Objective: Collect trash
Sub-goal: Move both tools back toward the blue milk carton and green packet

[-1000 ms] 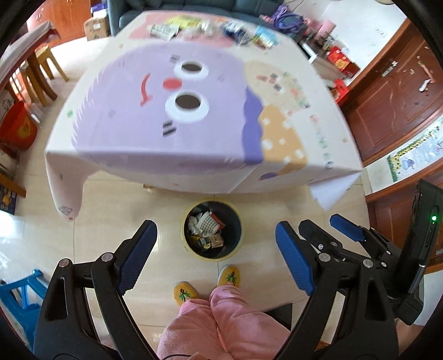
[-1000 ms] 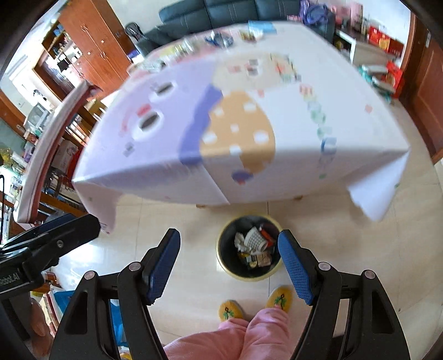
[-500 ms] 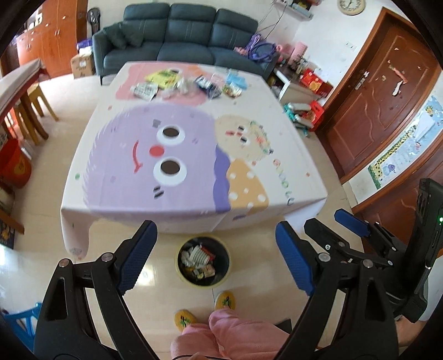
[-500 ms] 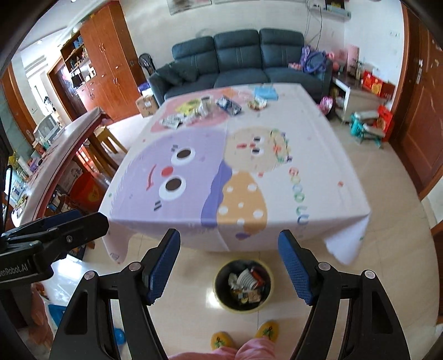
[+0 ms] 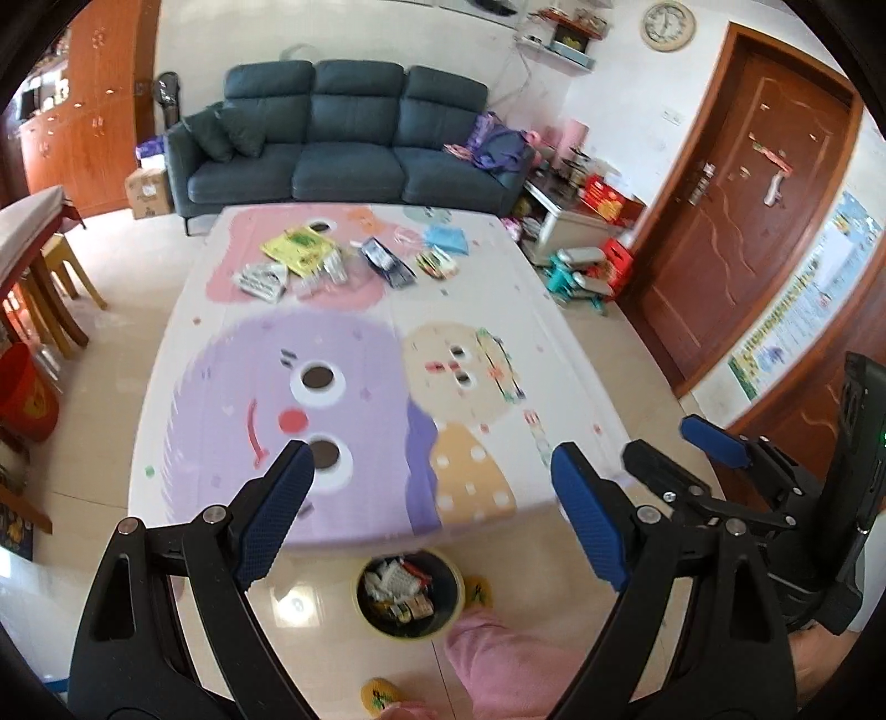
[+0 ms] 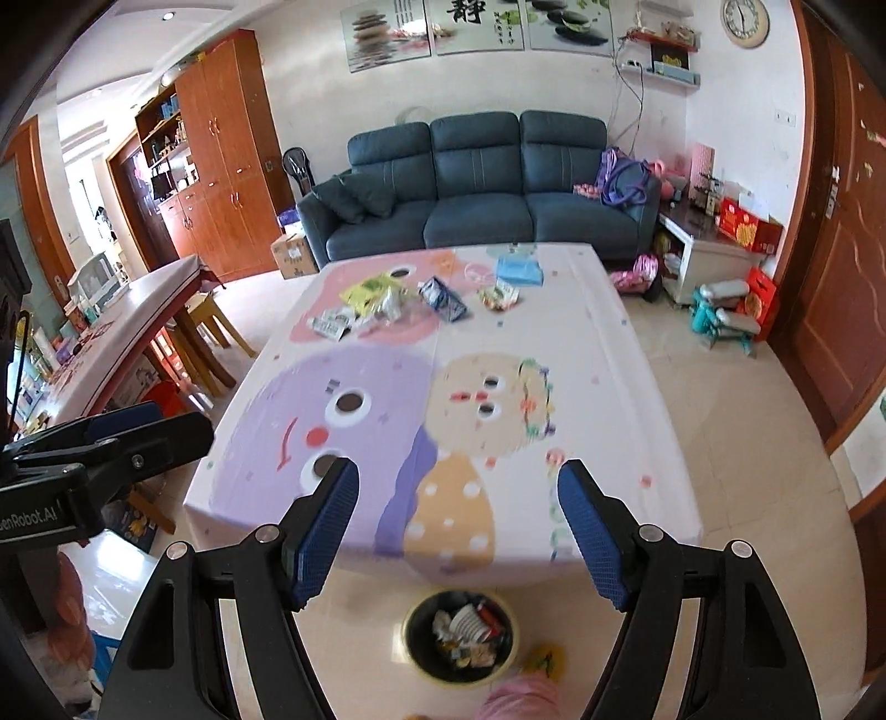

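Change: both views have lifted from trash bin (image 5: 410, 595) toward wrappers (image 5: 302, 252), slightly blurred.
Left gripper (image 5: 432, 515): spread wide, empty.
Right gripper (image 6: 457, 529): spread wide, empty.
Right view only: wall paintings (image 6: 476, 22).

A table (image 5: 354, 498) stands mid-room, a sofa (image 5: 343, 138) behind its far edge; wrappers (image 5: 299, 252) lie scattered along that far edge, a packet (image 5: 385, 263) among them near the middle, a pouch (image 5: 446, 238) toward the far right corner; a trash bin (image 5: 410, 623) sits on the floor just before the near edge, scraps (image 5: 398, 576) inside it; a door (image 5: 736, 221) stands right of the table; a second table (image 6: 111, 332) stands left.
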The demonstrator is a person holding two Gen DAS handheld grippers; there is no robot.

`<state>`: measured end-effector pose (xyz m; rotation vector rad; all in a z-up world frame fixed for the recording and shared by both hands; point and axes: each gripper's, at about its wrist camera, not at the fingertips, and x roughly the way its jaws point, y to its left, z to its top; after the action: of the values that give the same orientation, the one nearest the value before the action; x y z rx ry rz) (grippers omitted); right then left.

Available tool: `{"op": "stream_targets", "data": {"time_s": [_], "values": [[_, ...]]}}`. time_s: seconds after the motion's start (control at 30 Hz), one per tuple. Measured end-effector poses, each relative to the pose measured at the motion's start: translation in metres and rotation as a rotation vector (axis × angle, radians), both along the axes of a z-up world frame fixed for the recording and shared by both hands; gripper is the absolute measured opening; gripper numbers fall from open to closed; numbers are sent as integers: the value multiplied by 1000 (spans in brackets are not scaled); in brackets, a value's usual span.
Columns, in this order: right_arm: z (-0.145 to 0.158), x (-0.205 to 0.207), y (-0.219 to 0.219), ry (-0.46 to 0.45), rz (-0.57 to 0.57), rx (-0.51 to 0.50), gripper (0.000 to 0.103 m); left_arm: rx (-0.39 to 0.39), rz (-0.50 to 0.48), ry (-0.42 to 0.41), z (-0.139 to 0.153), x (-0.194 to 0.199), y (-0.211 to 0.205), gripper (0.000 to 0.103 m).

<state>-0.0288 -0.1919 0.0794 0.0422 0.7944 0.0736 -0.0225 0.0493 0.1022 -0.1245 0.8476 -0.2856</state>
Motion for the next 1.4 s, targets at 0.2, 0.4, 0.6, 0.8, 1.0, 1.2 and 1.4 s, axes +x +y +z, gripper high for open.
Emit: {"op": "stream_targets", "data": {"time_s": [0.2, 0.4, 0.6, 0.8, 1.0, 1.2, 1.4], "values": [[6, 83, -30, -30, 31, 10, 78, -24, 111, 19, -2, 75, -4, 86], [0, 193, -71, -20, 87, 9, 80, -38, 196, 114, -22, 186, -28, 85], [-27, 324, -111, 60, 166, -3, 80, -57, 220, 204, -55, 297, -58, 83], [-82, 446, -127, 174, 232, -3, 80, -31, 233, 302, -108, 385, -79, 68], [-146, 509, -106, 316, 324, 8, 80, -75, 281, 418, -166, 435, -72, 63], [-202, 539, -76, 412, 385, 15, 80, -111, 325, 468, -195, 460, -61, 63], [-231, 567, -60, 459, 397, -13, 80, -134, 343, 519, -217, 476, -60, 63]]}}
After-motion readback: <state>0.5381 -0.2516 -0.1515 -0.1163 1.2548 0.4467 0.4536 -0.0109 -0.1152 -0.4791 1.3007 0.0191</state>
